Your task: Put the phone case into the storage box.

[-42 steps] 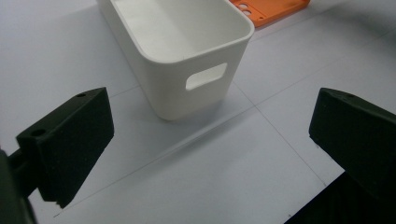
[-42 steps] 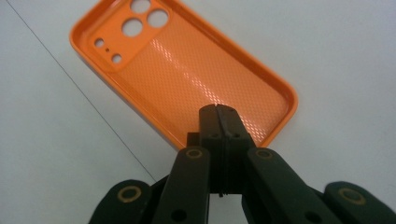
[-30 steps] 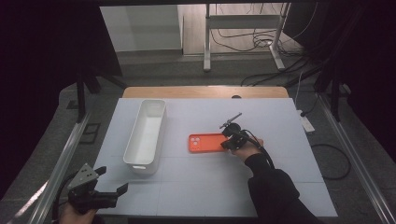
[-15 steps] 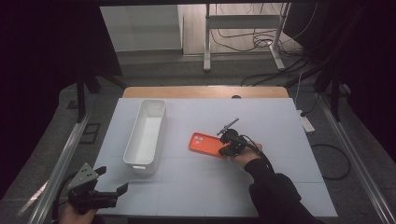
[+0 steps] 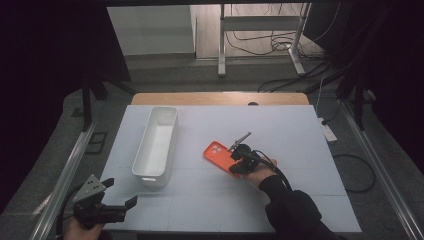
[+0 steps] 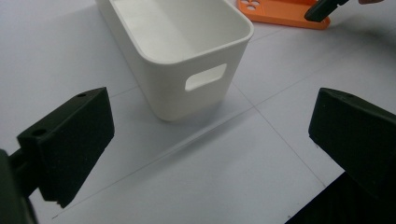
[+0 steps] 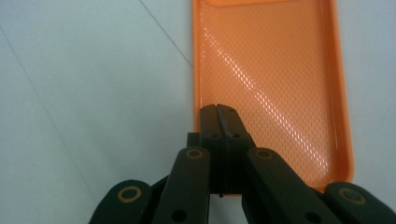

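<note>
High view: one orange moulded-plastic phone case (image 5: 220, 157) is seen lying flat on the white table top (image 5: 300, 135), right of centre. The right gripper (image 5: 239, 162) is held over the case's near right end, jaws closed together; whether the tips touch the case cannot be told here. One long white plastic bin with handle cut-outs (image 5: 156, 146) stands to the left of the case, apart from it. The left gripper (image 5: 117, 202) is parked at the near left corner of the table, well apart from case and bin, jaws spread wide with nothing between them.

Left gripper view: the two black jaws are seen far apart at the frame sides, empty. The white bin (image 6: 187, 44) stands ahead between them, clear of both, short end with one handle slot facing the camera. The orange case (image 6: 280, 11) lies beyond it at top right, camera cut-outs visible, with a black tip of the right gripper over its edge.

Right gripper view: the right gripper (image 7: 219, 111) is shut tight, tips pressed flat together, nothing pinched between them. The tips sit over the case's (image 7: 275, 70) near left portion, just inside its raised rim; the open, dimpled inner face is up. Contact with the case cannot be confirmed.

Count: one case, one bin, two grippers. No brand, label or readable writing is seen.
</note>
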Demonstrator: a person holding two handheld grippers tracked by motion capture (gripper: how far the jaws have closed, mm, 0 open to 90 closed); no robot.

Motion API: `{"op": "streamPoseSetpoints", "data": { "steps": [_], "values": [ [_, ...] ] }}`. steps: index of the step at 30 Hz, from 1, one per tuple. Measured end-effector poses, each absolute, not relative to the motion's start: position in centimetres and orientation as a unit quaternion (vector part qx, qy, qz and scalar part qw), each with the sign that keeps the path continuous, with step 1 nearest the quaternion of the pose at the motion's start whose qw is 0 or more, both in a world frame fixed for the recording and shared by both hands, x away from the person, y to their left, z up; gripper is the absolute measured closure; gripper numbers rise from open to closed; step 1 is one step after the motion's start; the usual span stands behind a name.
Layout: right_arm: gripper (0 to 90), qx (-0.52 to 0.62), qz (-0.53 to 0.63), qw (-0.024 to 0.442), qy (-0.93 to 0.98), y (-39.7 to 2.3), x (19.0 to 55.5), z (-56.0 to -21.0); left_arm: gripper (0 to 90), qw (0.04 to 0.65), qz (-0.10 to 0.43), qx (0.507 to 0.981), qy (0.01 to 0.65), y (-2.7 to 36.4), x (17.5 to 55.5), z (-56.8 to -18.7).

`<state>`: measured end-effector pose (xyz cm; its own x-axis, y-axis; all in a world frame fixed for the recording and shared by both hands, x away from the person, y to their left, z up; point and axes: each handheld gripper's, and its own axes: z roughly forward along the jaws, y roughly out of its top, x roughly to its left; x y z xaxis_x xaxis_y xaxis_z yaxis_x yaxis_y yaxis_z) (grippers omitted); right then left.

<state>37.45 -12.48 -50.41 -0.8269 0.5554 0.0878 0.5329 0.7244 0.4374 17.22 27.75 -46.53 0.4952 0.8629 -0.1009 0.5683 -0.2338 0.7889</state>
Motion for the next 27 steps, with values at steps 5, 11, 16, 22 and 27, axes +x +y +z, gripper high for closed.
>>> {"op": "streamPoseSetpoints", "data": {
  "steps": [5,11,16,22,27],
  "values": [
    [89.5,0.291,0.229,0.018,0.929,-12.0,37.1,-50.4,1.0,0.405,0.182,0.764,0.468,27.7,17.2,-46.5],
    [89.5,0.278,0.235,0.012,0.931,-11.3,36.5,-50.2,1.1,0.405,0.182,0.764,0.468,27.7,17.2,-46.5],
    [89.5,0.267,0.233,0.016,0.935,-10.5,36.0,-50.3,1.1,0.405,0.181,0.764,0.468,27.7,17.2,-46.5],
    [89.5,0.269,0.235,0.018,0.934,-10.6,36.1,-50.1,1.1,0.405,0.182,0.764,0.468,27.7,17.2,-46.5],
    [89.4,0.276,0.253,0.035,0.927,-11.4,36.4,-49.1,1.1,0.405,0.182,0.765,0.467,27.7,17.2,-46.5]
  ]
}}
